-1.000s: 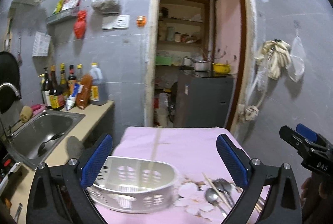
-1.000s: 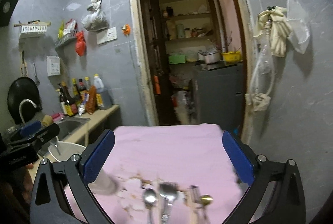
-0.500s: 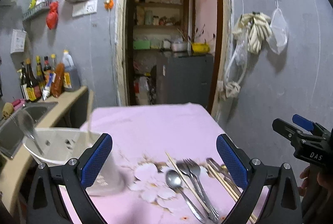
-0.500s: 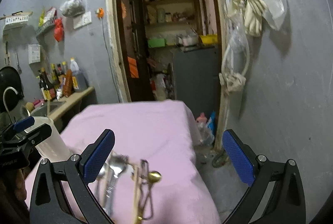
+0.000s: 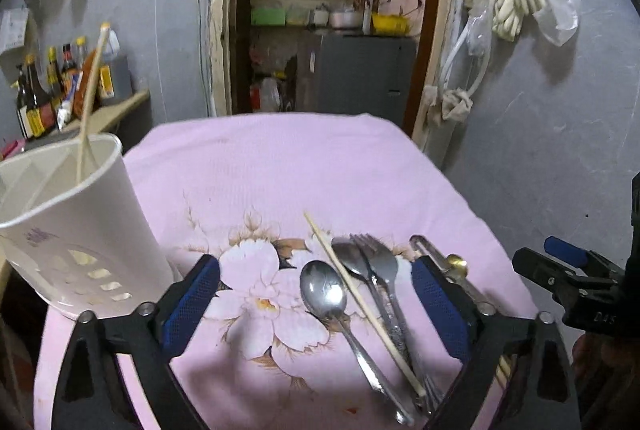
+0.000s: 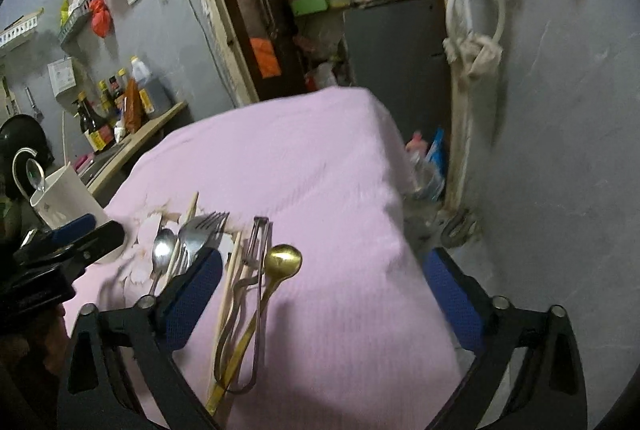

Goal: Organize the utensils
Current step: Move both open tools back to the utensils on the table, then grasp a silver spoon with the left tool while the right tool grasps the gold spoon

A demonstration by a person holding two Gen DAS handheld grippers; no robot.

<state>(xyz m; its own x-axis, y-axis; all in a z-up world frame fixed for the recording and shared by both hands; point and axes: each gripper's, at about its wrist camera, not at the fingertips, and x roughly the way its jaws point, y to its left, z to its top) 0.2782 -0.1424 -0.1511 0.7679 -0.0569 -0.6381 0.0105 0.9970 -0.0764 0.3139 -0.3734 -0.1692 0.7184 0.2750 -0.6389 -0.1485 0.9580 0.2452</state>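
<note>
Both grippers drop toward the pink cloth (image 5: 304, 166), and the jaws of each have just been closing a little, though they stand wide with nothing gripped. The left gripper (image 5: 316, 304) frames a steel spoon (image 5: 326, 296), a chopstick (image 5: 360, 300) and a fork (image 5: 380, 270); the right gripper (image 6: 322, 294) hovers over the gold spoon (image 6: 282, 260) and tongs (image 6: 250, 270). The white holder (image 5: 76, 230) waits at the left (one chopstick already inside). Best to single out one handle and approach squarely, so the neighbours stay put.

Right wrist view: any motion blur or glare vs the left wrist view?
Right wrist view: smeared along the pink tablecloth far edge and the wall, and the gold spoon bowl glints. Left wrist view: sharper, with glare on the steel spoon bowl. Both views: dim light, strong fisheye bending and dark corners.
</note>
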